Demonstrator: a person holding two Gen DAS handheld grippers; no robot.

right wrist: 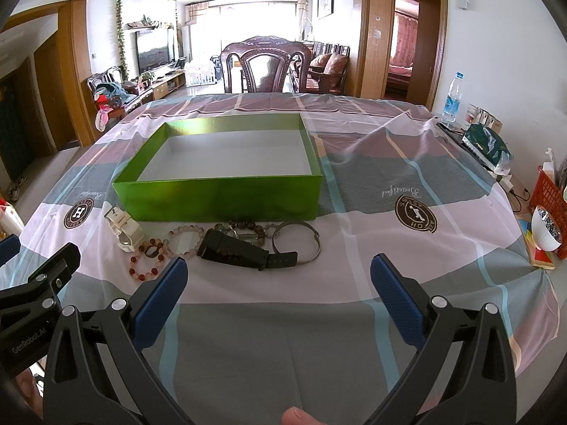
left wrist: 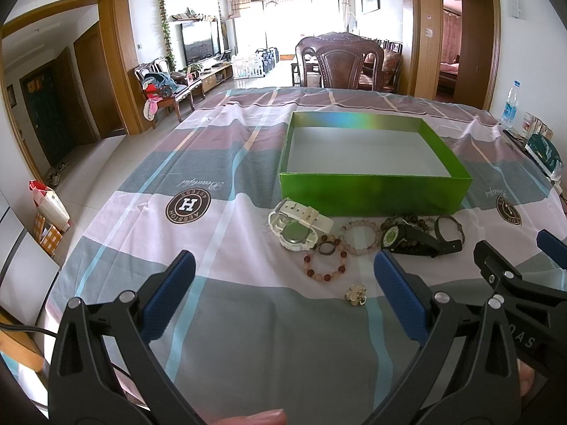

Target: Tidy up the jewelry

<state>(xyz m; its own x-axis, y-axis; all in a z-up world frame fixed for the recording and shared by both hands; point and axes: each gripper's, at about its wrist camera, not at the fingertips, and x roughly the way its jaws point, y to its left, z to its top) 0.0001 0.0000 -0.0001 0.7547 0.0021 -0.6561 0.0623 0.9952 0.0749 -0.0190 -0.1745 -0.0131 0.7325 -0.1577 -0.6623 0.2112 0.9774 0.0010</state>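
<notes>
Both grippers, left gripper (left wrist: 283,283) and right gripper (right wrist: 280,283), are held spread and empty; beaded bracelet (left wrist: 325,261), light and slippery, is best pinched across its beads.

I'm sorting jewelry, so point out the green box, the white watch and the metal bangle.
green box (left wrist: 372,191), left wrist view, front wall.
white watch (left wrist: 296,235), left wrist view, case back.
metal bangle (right wrist: 313,253), right wrist view, right side of the band.

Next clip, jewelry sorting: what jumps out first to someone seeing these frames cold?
The shiny green box in the middle of the striped tablecloth, open and empty. Right in front of it lies a cluster of jewelry: a white watch, beaded bracelets and a black watch. Both the left gripper and right gripper are open and hold nothing.
</notes>
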